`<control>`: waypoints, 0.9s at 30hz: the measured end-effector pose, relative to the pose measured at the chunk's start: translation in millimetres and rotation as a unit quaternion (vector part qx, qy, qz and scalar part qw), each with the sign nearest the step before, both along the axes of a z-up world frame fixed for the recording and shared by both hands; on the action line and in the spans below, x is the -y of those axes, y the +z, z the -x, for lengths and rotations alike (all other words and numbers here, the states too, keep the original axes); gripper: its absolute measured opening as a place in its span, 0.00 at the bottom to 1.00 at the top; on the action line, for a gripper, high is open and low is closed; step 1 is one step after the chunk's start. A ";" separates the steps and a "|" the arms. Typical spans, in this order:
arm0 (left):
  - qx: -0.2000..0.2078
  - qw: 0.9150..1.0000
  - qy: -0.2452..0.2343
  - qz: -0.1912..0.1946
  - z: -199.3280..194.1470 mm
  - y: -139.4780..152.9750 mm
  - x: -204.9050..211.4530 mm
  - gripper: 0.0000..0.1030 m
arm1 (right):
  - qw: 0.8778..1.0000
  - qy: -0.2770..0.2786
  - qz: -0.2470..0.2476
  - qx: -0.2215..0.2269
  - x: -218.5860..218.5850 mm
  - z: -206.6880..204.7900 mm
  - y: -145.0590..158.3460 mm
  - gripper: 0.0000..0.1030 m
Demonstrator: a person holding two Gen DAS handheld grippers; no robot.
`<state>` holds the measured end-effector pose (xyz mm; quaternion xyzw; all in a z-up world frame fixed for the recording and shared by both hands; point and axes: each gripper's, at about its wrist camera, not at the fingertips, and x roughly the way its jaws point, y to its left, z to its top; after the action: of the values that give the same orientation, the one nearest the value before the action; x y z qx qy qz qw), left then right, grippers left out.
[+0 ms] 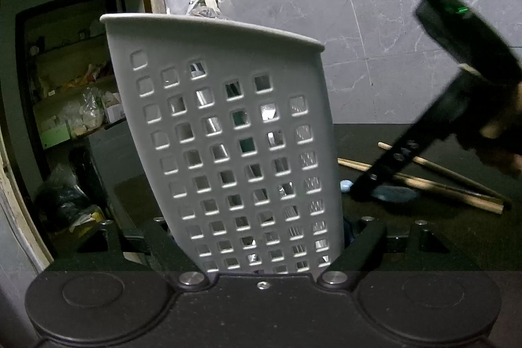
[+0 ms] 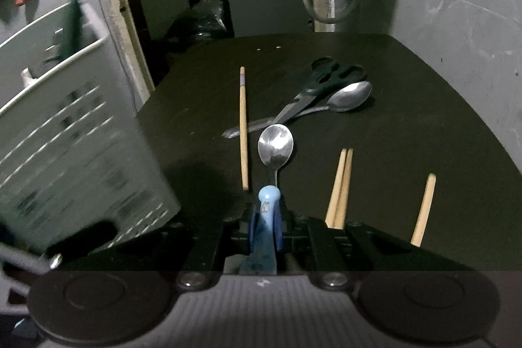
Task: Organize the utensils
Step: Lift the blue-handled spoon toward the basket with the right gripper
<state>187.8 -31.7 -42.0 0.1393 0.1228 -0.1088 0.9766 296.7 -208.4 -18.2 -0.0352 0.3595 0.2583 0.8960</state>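
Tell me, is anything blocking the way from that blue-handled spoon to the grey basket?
Nothing visible does. The right gripper grips the blue-handled spoon, and the grey perforated basket, clamped by the left gripper, stands open-topped beside it.

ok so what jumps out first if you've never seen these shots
The pale grey perforated plastic utensil basket fills the left wrist view, clamped tilted in the left gripper. In the right wrist view, the right gripper is shut on the light blue handle of a shiny metal spoon, its bowl pointing away over the dark table. Black-handled scissors lie farther back.
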 end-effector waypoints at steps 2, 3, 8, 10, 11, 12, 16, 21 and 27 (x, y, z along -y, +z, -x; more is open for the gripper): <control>0.000 1.000 0.000 0.001 -0.1 -0.2 -0.8 0.79 | 1.000 0.000 -0.002 0.001 0.2 15.7 -0.4 0.14; 0.000 1.000 0.000 0.001 0.1 -0.4 -0.7 0.79 | 1.000 0.000 -0.004 0.000 1.2 22.4 -0.3 0.14; 0.000 1.000 -0.001 0.002 0.8 -2.3 -1.6 0.78 | 1.000 0.003 -0.014 -0.005 7.8 50.8 0.0 0.16; 0.000 1.000 -0.001 0.002 1.2 -2.7 -1.5 0.78 | 1.000 0.007 -0.016 -0.006 8.8 58.5 0.1 0.18; 0.000 1.000 -0.001 0.002 1.0 -2.3 -1.6 0.78 | 1.000 0.011 -0.020 -0.008 9.6 61.6 0.4 0.22; 0.000 1.000 0.000 0.003 1.0 -2.5 -1.4 0.78 | 1.000 0.014 -0.026 -0.010 10.6 63.6 0.9 0.25; 0.000 1.000 0.000 0.002 1.0 -2.3 -1.6 0.78 | 0.999 0.018 -0.043 -0.002 15.6 61.1 4.2 0.47; 0.000 1.000 -0.001 0.002 1.9 -3.7 -2.2 0.78 | 0.999 0.010 -0.035 0.022 20.6 41.4 7.9 0.56; 0.000 1.000 -0.001 0.000 1.4 -3.8 -3.3 0.78 | 0.999 0.037 -0.014 0.028 12.2 1.8 5.4 0.57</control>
<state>186.4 -28.4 -45.7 0.1390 0.1227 -0.1100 0.9765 295.0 -220.5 -12.8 -0.0428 0.3293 0.2954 0.8958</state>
